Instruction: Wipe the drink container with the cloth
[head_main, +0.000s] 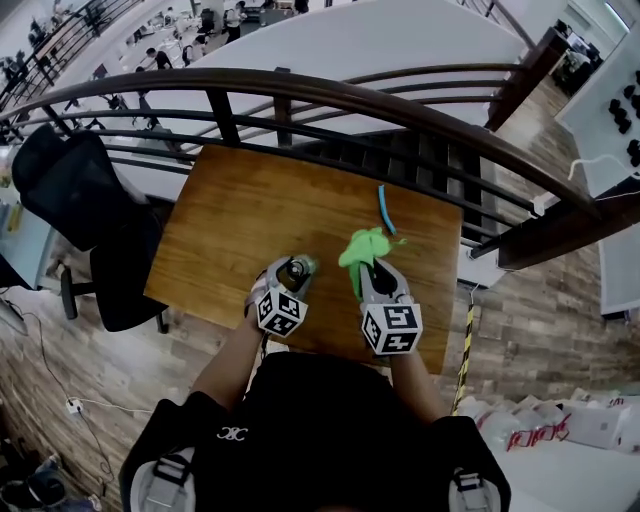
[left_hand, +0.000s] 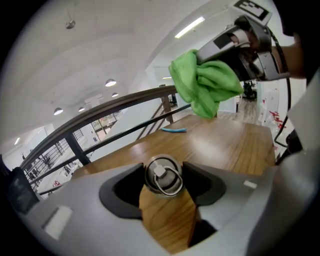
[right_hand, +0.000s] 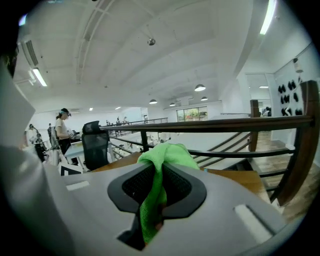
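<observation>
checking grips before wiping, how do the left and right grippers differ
The left gripper clamps the metal drink container at its top; the right gripper pinches the limp green cloth. The left gripper sits low over the table; the right gripper is held higher. Both are shut on something.

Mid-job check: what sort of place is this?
Probably an office mezzanine: a curved dark railing runs behind the small wooden table, a black office chair stands beside it, and desks with people lie below.
</observation>
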